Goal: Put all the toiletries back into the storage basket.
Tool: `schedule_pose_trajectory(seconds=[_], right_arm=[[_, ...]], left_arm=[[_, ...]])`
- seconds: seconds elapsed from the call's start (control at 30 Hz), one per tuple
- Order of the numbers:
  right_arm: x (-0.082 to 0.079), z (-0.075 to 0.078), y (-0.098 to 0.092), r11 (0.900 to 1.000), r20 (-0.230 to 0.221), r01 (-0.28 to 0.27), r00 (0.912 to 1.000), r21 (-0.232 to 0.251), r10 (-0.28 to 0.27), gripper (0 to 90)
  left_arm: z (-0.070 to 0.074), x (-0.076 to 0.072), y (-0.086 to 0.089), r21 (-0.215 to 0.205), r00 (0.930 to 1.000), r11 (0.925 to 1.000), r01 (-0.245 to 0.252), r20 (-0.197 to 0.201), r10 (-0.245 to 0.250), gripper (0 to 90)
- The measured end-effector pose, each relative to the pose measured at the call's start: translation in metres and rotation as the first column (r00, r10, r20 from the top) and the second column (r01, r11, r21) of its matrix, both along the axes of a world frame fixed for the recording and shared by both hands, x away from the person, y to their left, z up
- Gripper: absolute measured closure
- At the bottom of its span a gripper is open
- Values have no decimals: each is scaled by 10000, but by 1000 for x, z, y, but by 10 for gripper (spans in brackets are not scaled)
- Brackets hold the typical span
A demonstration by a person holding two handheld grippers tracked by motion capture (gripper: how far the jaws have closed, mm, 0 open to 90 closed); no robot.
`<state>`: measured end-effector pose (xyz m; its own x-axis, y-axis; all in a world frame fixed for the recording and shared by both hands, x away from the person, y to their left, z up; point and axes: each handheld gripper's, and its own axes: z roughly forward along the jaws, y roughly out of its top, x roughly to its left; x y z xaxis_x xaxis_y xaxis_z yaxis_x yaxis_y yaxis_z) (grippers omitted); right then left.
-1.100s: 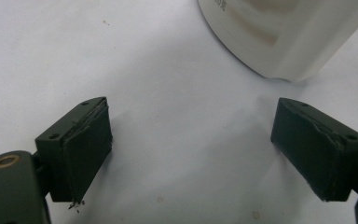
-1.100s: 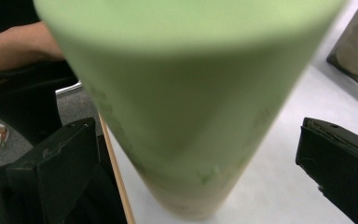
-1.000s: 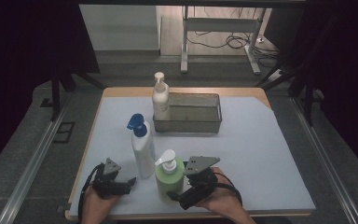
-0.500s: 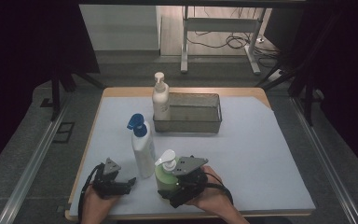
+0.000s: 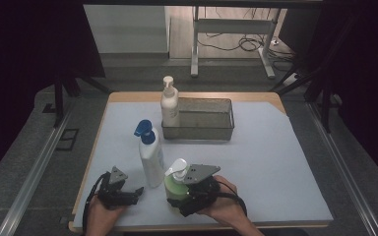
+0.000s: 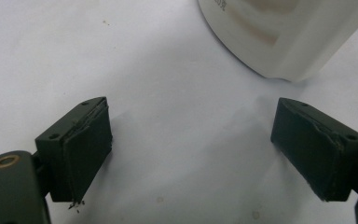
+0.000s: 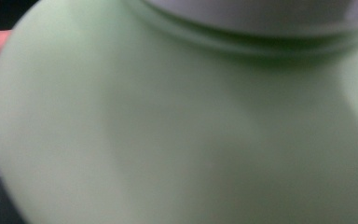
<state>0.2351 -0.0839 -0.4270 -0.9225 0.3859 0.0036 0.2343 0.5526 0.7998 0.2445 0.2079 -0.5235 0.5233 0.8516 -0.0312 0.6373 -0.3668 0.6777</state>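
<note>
High view: round green pump bottle with white pump head (image 5: 176,183) at lower centre of the frame, standing on the pale sheet over the wooden table (image 5: 270,147). Right gripper (image 5: 189,196) drawn up against its right flank, jaws just been closing with the bottle between them; hidden behind body and hand, so cannot tell whether the pads press yet. Left gripper (image 5: 135,191) at lower left, resting on the sheet. Just left of the green bottle, a tall white bottle with blue pump (image 5: 150,155); further up the frame, a cream pump bottle (image 5: 169,104) touching or just beside the grey mesh metal basket (image 5: 199,132).

Left gripper view: tongs spread wide, nothing between, bare sheet below; base of the tall white bottle cut off at upper right.

Right gripper view: blurred green wall, white collar at top edge, own jaws out of sight.

Best done by squeezing low on the widest part, square on, and lifting straight so the neighbouring bottle stays upright.
</note>
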Motion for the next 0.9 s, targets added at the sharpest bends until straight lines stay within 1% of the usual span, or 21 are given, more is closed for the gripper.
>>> schedule_pose_trajectory(seconds=[0.23, 0.4, 0.57, 0.63, 0.67, 0.9], right_arm=[[2, 4, -4, 9999, -65, 38, 10000, -167, -39, 118], [6, 11, -10, 9998, -5, 200, 9998, -86, -200, 118], [14, 17, -18, 9985, -1, 548, 9985, -4, -548, 119], [21, 19, -23, 9969, -67, 777, 9970, 83, -777, 119], [21, 19, -23, 9969, -67, 777, 9970, 83, -777, 119], [36, 22, -29, 9916, -110, 1292, 9916, 116, -1290, 119]], left_arm=[[0, 0, 0, -23, 10000, 10000, -18, 14, 18, 122], [0, 0, 0, -37, 10000, 10000, -17, 5, 17, 122], [0, 0, 0, -33, 10000, 10000, -14, 2, 14, 122], [0, 0, 0, -31, 10000, 10000, -9, 0, 9, 122], [0, 0, 0, -36, 10000, 10000, -15, -1, 15, 122], [0, 0, 0, -35, 10000, 10000, -13, -5, 13, 122]])
